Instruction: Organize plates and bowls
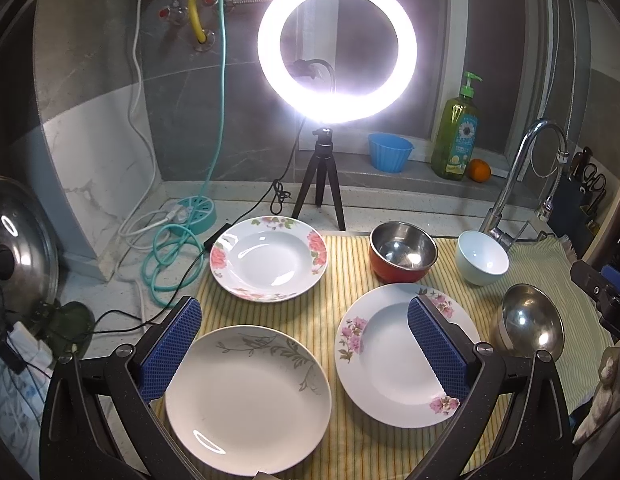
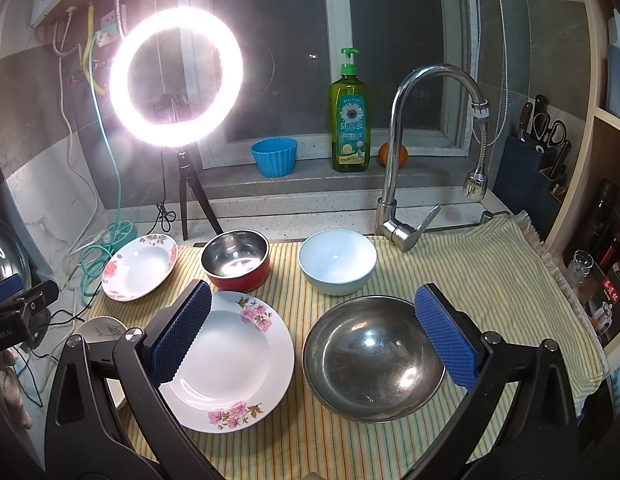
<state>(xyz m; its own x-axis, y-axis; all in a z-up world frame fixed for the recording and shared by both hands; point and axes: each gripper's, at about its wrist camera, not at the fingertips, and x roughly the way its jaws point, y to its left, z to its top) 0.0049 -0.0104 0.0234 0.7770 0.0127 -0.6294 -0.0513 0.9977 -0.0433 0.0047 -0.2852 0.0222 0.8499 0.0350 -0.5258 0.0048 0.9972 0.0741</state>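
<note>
The three plates look like glazed ceramic, glossy enough to throw back the lamp: the grey-leaf plate point(image 1: 248, 398), the pink-flower plate point(image 2: 230, 360) and the rose-rimmed plate point(image 1: 268, 258). The pale blue bowl point(image 2: 337, 261) has the same smooth glaze. The big steel bowl point(image 2: 373, 364) is polished metal with faint scuffs — the red bowl point(image 2: 236, 261) is shiny steel inside, glossy red outside. Under them lies a striped cloth point(image 2: 470, 272), woven and matt, fringed at one edge. The tap point(image 2: 402, 152) is bright chrome. The gripper pads point(image 2: 182, 336) are blue, matt and finely ribbed — their arms dull black plastic.
</note>
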